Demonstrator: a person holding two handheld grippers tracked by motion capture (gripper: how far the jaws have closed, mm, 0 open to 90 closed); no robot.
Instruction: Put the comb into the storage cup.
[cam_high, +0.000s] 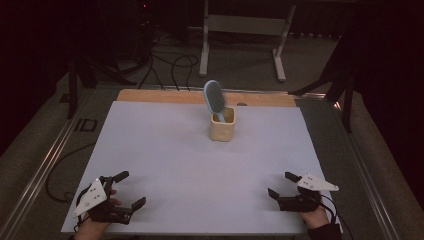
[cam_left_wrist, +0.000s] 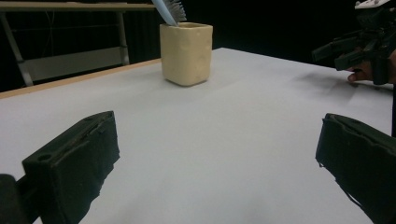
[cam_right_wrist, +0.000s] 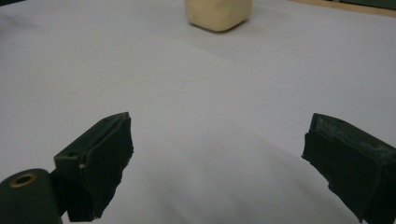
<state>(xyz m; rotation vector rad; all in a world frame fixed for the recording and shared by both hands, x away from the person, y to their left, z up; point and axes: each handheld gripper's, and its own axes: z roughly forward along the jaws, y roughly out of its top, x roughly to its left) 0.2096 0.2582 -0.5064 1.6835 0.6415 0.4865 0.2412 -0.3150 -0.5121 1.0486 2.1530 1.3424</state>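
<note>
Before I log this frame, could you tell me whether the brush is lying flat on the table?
No, the brush stands handle-down in the cup, its head sticking up above the rim.

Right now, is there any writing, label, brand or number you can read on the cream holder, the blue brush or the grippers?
None can be read: no print shows on the cream square plastic holder, the light blue hairbrush standing in it, the white table sheet, or the left gripper and right gripper.
</note>
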